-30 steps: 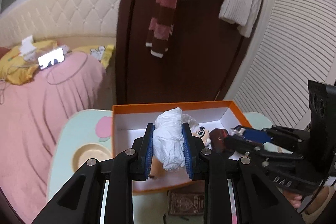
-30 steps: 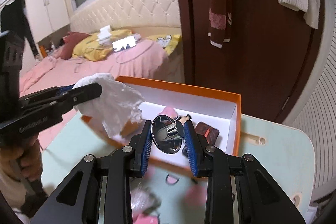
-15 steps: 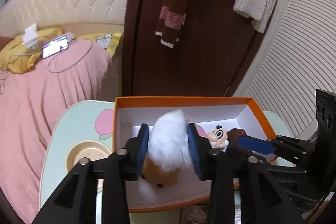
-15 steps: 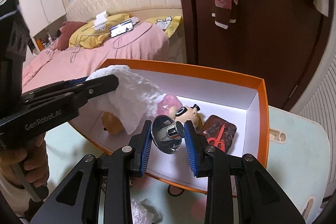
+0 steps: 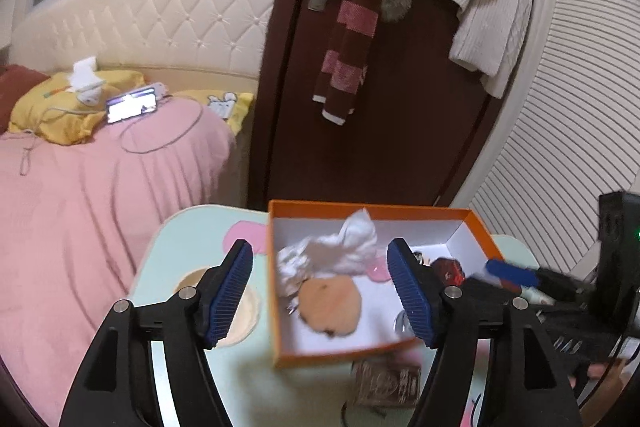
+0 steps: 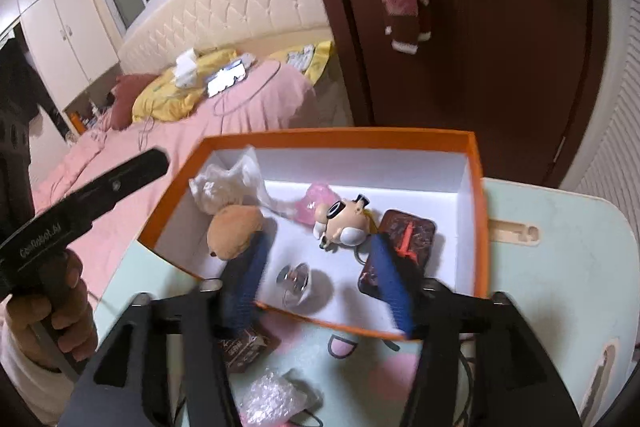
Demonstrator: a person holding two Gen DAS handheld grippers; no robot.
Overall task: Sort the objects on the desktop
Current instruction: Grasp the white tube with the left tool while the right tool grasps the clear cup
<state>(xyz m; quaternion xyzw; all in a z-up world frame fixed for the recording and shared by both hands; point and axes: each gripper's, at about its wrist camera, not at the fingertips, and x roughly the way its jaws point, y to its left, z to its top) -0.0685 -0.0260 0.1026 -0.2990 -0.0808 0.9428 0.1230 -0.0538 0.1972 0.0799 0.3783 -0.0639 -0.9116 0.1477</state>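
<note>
The left tool (image 5: 322, 293) has just been opening; its pads stand apart and hold nothing, with the white tissue (image 5: 340, 251) lying in the orange box (image 5: 372, 213) on the table (image 5: 188, 243). The right tool (image 6: 320, 275) has also just been opening and is empty, the shiny metal piece (image 6: 294, 277) resting on the box floor between its pads. Only the right view shows the cartoon figure (image 6: 344, 221) clearly and the bubble wrap (image 6: 272, 399) on the near table.

Left gripper (image 5: 320, 297) and right gripper (image 6: 318, 277), jaws just opened, nothing between the pads
</note>
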